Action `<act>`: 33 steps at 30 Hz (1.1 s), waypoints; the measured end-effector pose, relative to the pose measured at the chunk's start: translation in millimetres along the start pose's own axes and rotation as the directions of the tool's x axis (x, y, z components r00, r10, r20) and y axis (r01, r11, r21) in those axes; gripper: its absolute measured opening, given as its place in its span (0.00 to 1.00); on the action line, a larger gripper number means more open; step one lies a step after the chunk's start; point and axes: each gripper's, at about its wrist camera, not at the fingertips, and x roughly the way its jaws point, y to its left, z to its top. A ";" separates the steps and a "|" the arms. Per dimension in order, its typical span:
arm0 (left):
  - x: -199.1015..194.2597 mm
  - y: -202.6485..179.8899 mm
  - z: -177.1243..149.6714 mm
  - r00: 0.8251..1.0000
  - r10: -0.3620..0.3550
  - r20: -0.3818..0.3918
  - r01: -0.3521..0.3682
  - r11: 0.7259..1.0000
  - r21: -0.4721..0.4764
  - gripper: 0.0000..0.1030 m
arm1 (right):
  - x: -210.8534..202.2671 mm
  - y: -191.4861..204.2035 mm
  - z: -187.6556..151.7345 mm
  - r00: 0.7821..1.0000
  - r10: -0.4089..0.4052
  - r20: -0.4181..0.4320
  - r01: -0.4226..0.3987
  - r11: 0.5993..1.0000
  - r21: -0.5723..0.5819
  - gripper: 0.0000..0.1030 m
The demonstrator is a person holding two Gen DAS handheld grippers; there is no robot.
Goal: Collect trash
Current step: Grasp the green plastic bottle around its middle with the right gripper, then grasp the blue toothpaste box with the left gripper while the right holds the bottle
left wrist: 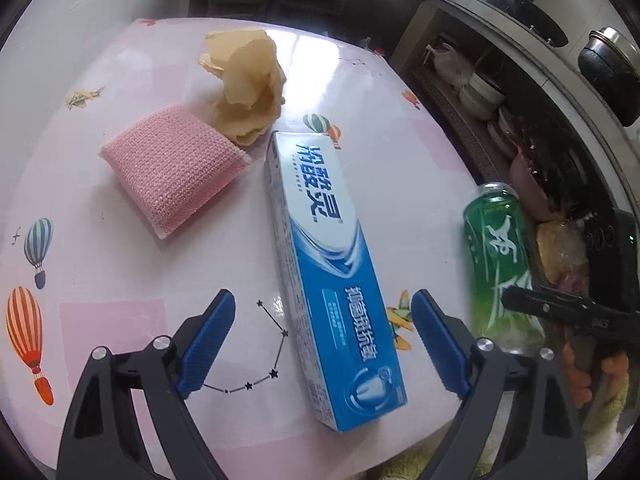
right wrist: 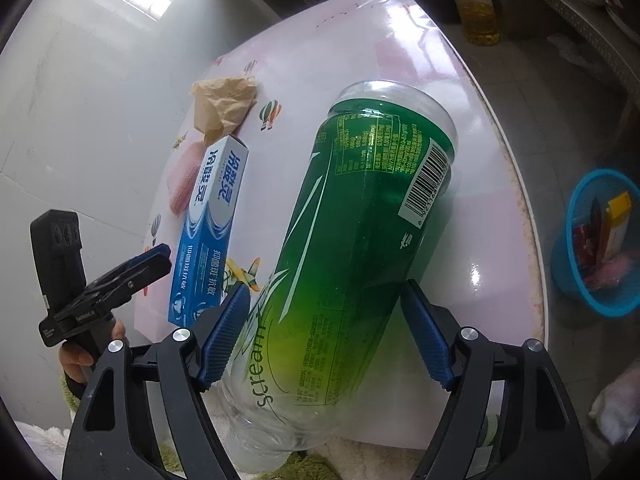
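Clearly little is collected from the table yet: the green plastic bottle (right wrist: 360, 248) fills the centre of the right wrist view between the right gripper (right wrist: 324, 334)'s spread jaws, the left pad touching its label, the right pad apart. Left of centre lies the blue toothpaste box (left wrist: 324, 272), straddled untouched by the wide-open left gripper (left wrist: 320, 344). Upper left, the pink scouring pad (left wrist: 172, 172) and crumpled paper (left wrist: 248, 84) remain, while the blue basket (right wrist: 576, 280) at the right edge already holds wrappers.

The table (left wrist: 380, 80) carries 1 blue toothpaste box (left wrist: 328, 264), 1 green bottle (right wrist: 360, 248) at its near edge, 1 pink scouring pad (left wrist: 172, 168) and 1 crumpled tan paper (left wrist: 248, 84) toward its far edge.
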 end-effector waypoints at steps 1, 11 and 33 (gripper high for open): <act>4.1 -1.1 4.5 0.999 0.039 0.011 -0.039 0.999 -0.001 0.82 | 0.2 -0.2 -0.9 1.000 -0.002 0.002 0.002 1.000 0.001 0.72; 18.5 2.0 27.9 0.996 0.091 0.021 -0.090 0.995 -0.041 0.64 | -3.4 -5.5 0.5 1.000 0.007 0.019 -0.007 1.000 0.019 0.63; 23.1 -16.4 4.9 0.989 0.147 0.010 -0.147 0.989 -0.015 0.49 | -10.5 6.7 -1.1 0.995 -0.097 0.005 0.097 0.989 -0.115 0.78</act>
